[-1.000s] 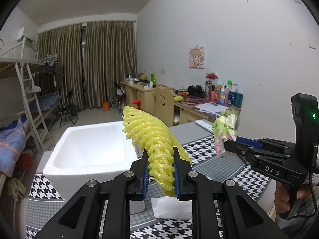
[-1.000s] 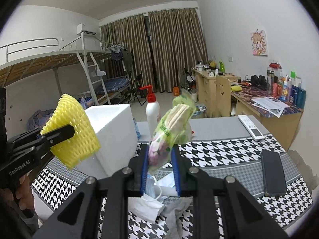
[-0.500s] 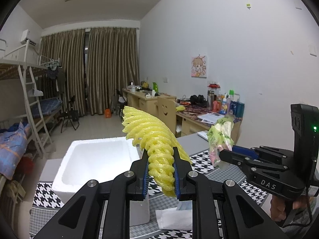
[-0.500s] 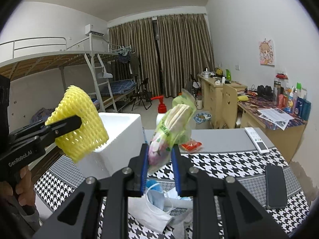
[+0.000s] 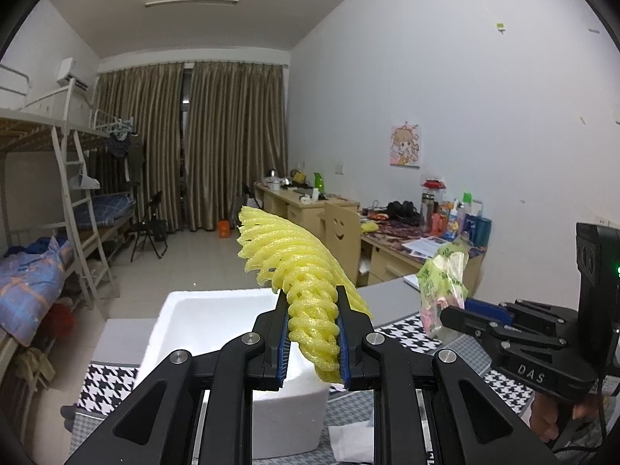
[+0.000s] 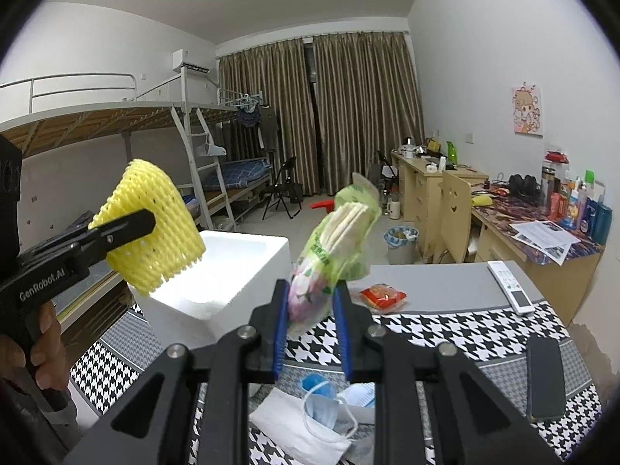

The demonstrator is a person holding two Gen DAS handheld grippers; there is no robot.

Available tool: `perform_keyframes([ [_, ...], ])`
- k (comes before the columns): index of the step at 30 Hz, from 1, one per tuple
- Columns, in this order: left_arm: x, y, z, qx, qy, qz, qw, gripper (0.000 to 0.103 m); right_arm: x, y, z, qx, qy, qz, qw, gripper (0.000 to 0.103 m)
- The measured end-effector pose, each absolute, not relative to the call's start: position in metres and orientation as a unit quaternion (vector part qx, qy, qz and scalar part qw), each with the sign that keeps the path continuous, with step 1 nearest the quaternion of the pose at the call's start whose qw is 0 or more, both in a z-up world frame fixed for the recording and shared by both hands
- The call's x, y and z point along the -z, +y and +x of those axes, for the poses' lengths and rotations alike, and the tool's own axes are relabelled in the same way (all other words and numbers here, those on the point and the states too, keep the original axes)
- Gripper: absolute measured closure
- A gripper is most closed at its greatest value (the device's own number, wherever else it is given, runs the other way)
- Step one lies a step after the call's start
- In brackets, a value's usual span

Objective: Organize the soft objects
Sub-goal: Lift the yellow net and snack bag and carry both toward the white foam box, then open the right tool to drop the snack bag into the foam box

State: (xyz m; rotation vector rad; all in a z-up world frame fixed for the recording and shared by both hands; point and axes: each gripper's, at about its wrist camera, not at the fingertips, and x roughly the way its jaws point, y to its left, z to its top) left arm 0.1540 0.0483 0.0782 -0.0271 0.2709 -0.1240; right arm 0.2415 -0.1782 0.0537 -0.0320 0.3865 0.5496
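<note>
The white foam box point(image 5: 217, 321) sits open on the table's left, and you're mid-carry toward it. Your left gripper point(image 5: 314, 343) clamps the yellow foam net point(image 5: 298, 271) near its rim; your right gripper point(image 6: 310, 329) pinches the green packet point(image 6: 329, 255), so next bring each over the opening and let go.

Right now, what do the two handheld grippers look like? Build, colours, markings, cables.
Both are matte black plastic linkage frames with silver pivot pins and blue ribbed pads on the fingers. The left gripper carries white "GenRobot.AI" lettering on its side, seen from the right wrist. The right gripper reads "DAS" on its side, has a pistol-style handle, a black block with a green light, and a thin black cable below. No sleeves visible.
</note>
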Motion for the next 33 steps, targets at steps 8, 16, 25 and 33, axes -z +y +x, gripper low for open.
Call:
perform_keyframes([
  [8,-0.080,0.063,0.163,0.042,0.135,-0.017,0.990,0.082,-0.058,-0.160,0.245,-0.283,0.183,-0.027,0.941,0.077],
  [16,-0.082,0.077,0.170,0.018,0.134,-0.017,0.991,0.082,-0.061,-0.143,0.251,-0.303,0.187,-0.036,0.934,0.077],
  [25,-0.079,0.084,0.179,-0.008,0.139,-0.022,0.990,0.082,-0.063,-0.119,0.259,-0.324,0.184,-0.049,0.927,0.077],
  [33,-0.072,0.093,0.188,-0.033,0.148,-0.023,0.988,0.082,-0.060,-0.107,0.271,-0.343,0.184,-0.064,0.919,0.077],
])
